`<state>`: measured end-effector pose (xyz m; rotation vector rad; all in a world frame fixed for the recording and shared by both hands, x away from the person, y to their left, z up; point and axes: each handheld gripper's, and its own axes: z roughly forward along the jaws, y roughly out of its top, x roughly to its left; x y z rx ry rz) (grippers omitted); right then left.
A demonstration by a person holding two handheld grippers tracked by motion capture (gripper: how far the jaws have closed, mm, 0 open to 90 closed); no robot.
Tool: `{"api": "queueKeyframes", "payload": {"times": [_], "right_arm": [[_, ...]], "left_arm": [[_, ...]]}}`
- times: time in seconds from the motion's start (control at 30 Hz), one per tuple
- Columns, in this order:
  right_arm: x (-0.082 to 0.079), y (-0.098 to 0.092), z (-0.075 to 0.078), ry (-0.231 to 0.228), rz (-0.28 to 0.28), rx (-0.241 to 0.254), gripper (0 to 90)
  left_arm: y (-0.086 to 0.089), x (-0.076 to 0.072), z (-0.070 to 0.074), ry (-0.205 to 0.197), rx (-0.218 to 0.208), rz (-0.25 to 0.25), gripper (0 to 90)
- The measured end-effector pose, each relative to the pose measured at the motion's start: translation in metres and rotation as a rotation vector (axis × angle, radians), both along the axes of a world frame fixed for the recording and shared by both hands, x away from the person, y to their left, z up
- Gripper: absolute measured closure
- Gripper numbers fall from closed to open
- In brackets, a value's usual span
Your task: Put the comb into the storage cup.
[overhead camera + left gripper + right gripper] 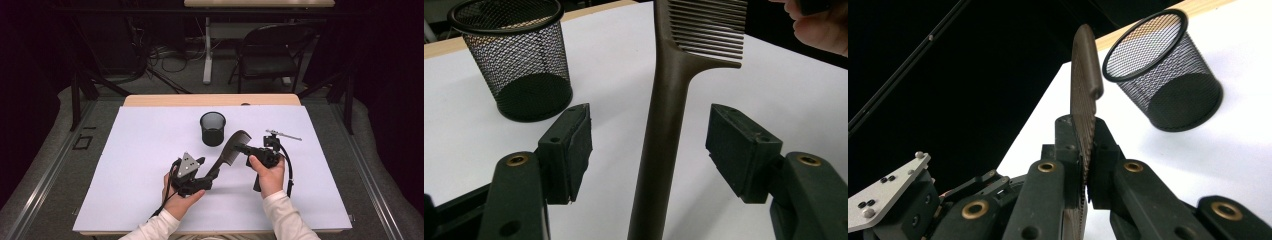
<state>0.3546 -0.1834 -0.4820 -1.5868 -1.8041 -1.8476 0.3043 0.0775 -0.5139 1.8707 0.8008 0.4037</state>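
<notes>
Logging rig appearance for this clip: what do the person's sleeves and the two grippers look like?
Both sleeves are white and long. The left gripper is black with a grey three-cornered plate on top and a black cable trailing back. The right gripper is black too, with a black cable looping beside the hand. Jaws have brass-coloured pivot bushings and flat black pads.

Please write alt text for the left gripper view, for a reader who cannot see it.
The brown handle of a comb rises between the two open black pads of the left gripper, which do not touch it; its teeth fan out at the top. A black mesh cup stands upright on the white table at the upper left.
</notes>
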Motion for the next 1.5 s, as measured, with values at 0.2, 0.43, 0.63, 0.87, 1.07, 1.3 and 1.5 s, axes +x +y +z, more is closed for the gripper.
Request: {"api": "queueKeyframes", "payload": {"times": [0.2,0.43,0.63,0.87,1.07,1.3,1.5], "right_arm": [[0.001,-0.007,0.001,-0.005,-0.024,0.009,86.5],[0.002,-0.014,0.002,-0.006,-0.042,0.015,86.5],[0.003,-0.019,0.003,-0.009,-0.053,0.020,86.5],[0.003,-0.024,0.004,-0.014,-0.067,0.027,86.5],[0.004,-0.028,0.005,-0.013,-0.081,0.033,86.5],[0.004,-0.032,0.006,-0.023,-0.096,0.029,86.5],[0.005,-0.035,0.006,-0.032,-0.113,0.034,86.5]], "left_arm": [[0.003,0.003,0.002,-0.010,-0.018,0.000,33.7],[0.007,0.006,0.004,-0.026,-0.019,0.001,32.8],[0.010,0.010,0.005,-0.049,-0.016,0.001,32.9],[0.013,0.014,0.007,-0.027,0.010,0.013,33.9],[0.018,0.018,0.007,-0.016,0.046,0.052,33.9],[0.024,0.024,0.007,0.017,0.044,0.041,33.8],[0.030,0.029,0.007,0.028,0.041,0.045,27.7]]}}
